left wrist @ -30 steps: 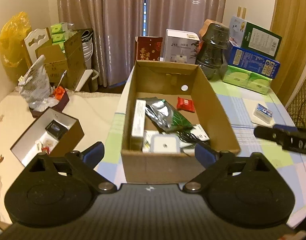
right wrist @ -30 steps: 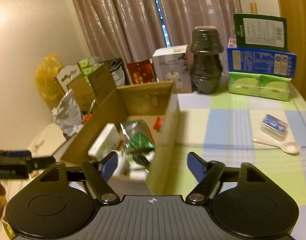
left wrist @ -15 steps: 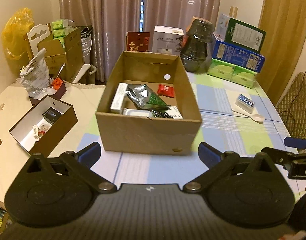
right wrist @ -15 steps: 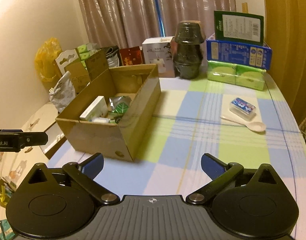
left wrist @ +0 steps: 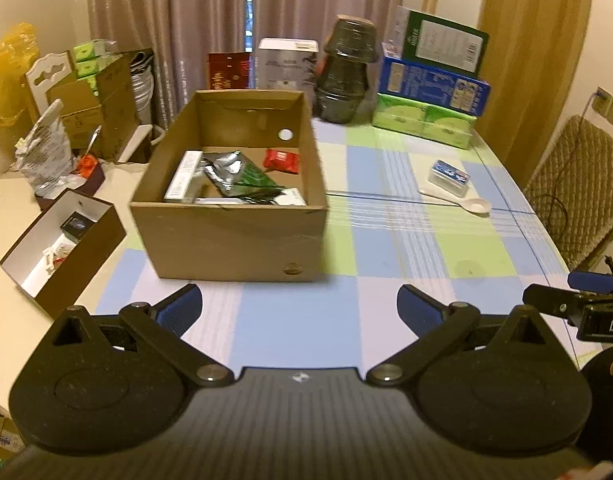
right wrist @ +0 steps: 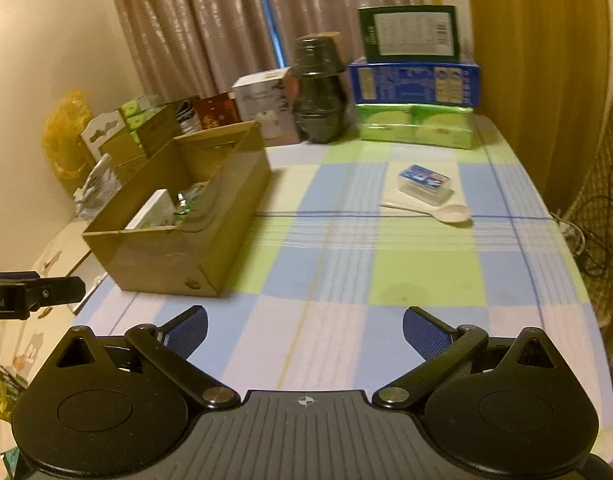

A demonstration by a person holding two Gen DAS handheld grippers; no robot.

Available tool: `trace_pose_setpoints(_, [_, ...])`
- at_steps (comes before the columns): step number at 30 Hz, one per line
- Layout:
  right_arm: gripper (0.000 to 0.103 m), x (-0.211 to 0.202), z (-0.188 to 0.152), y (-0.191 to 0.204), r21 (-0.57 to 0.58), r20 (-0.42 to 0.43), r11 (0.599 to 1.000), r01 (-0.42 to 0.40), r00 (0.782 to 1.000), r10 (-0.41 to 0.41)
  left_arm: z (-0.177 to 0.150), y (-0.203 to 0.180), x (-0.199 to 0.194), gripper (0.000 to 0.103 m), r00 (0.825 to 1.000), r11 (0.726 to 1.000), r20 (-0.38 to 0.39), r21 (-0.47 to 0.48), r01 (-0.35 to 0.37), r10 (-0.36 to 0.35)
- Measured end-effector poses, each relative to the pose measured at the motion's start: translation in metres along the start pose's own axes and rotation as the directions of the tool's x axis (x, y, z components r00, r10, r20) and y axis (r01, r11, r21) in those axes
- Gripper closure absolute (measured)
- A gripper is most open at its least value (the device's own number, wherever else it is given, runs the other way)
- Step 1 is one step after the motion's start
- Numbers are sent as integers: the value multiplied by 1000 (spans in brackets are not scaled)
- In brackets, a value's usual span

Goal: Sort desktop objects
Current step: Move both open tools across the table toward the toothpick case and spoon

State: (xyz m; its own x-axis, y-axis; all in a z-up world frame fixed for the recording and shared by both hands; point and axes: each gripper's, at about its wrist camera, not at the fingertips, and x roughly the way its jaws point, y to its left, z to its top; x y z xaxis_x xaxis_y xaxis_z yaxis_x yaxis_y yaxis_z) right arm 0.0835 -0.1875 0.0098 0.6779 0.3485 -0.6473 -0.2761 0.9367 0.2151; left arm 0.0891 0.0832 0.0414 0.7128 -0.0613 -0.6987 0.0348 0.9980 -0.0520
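Note:
An open cardboard box (left wrist: 234, 236) stands on the checked tablecloth and holds a white carton (left wrist: 182, 176), a silver-green foil pouch (left wrist: 234, 172) and a red packet (left wrist: 281, 160). It also shows in the right wrist view (right wrist: 166, 256). A small clear box with a blue label (left wrist: 449, 178) and a white spoon (left wrist: 466, 203) lie on the right side of the table. My left gripper (left wrist: 300, 310) is open and empty, near the front of the cardboard box. My right gripper (right wrist: 304, 334) is open and empty over the table's near part.
A dark stacked pot (left wrist: 344, 76), blue, green and white cartons (left wrist: 430, 88) line the back edge. A brown box with a white lining (left wrist: 62, 248) sits left of the table. A wicker chair (left wrist: 578, 196) stands on the right.
Both grippers have pulled back and away from the cardboard box, which now lies farther off. Both stay open and empty.

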Motion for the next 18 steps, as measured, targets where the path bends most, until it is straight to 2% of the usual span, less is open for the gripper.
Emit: trace_pose_setpoints(18, [2,-28,-4,-82,88,-2,987,133,991,-133,12,-66,28,1,994,987,-37,114,110,-106])
